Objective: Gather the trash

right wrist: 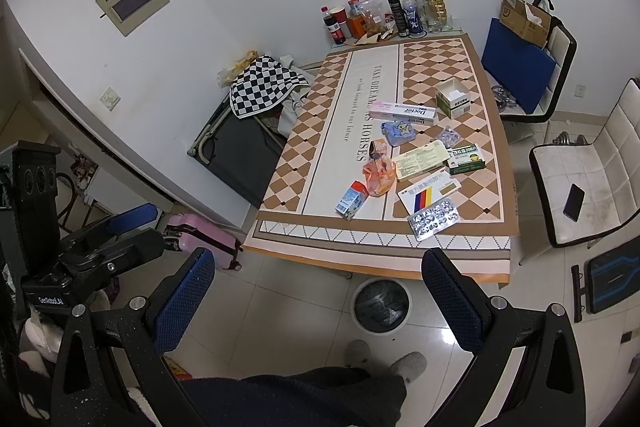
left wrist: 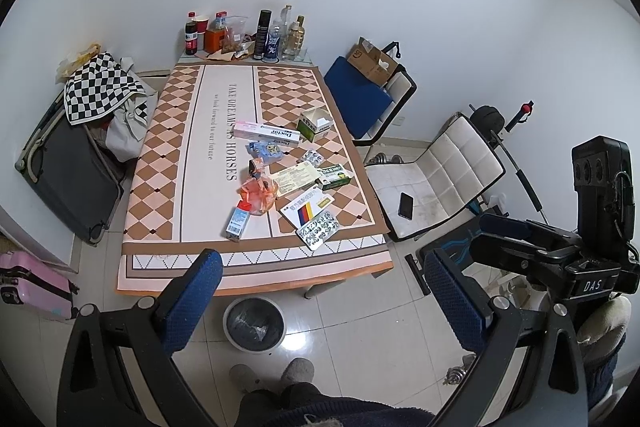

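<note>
Table (left wrist: 168,147) fills centre. Bin (left wrist: 254,323) on floor at table's 6 o'clock edge, presumably for short drops. Trash: blister pack (left wrist: 318,229), small carton (left wrist: 238,223). Left hand-held gripper (left wrist: 320,307), right hand-held gripper (right wrist: 318,303): wide, empty, poised above the floor.

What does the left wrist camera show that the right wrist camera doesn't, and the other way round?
Only the left wrist view shows the right gripper off to its side and a small dumbbell on the floor. Only the right wrist view shows the beige wall panel, a wall socket and the left gripper. Both show the table strewn with medicine boxes and blister packs, the bin in front of it, the pink suitcase, the white chair with a phone on its seat, and each camera's own open blue-padded fingers.
</note>
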The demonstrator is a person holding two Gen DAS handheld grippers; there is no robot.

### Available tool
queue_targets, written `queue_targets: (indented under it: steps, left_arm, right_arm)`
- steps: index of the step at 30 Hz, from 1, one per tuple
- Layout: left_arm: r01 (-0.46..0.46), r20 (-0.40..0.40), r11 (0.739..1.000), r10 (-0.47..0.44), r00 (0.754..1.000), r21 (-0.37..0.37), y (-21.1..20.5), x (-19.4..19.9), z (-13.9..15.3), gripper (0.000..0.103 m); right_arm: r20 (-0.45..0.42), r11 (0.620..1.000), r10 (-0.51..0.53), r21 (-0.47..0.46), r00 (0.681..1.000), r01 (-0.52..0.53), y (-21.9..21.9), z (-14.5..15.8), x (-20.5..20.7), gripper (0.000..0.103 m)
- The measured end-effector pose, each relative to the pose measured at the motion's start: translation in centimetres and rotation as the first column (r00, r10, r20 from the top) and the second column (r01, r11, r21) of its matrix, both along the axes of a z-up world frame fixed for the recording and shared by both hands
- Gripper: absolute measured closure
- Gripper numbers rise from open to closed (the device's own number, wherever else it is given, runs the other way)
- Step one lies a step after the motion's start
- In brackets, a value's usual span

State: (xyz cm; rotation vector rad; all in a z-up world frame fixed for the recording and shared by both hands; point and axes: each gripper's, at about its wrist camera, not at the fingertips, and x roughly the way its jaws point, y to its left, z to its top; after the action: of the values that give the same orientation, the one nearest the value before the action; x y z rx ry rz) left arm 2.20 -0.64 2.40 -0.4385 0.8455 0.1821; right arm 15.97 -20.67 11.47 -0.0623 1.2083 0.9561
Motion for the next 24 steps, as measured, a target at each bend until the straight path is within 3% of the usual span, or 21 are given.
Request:
queue_targets:
  steps: [24]
  left_arm:
    - [0.005, 0.005, 1.000, -0.005, 1.000, 0.010, -0.40, 0.57, 0.09, 0.000]
  right_arm:
    - [0.006, 1.000, 0.010, 0.009, 1.000, -0.010, -0.31, 0.16, 0.51, 0.000]
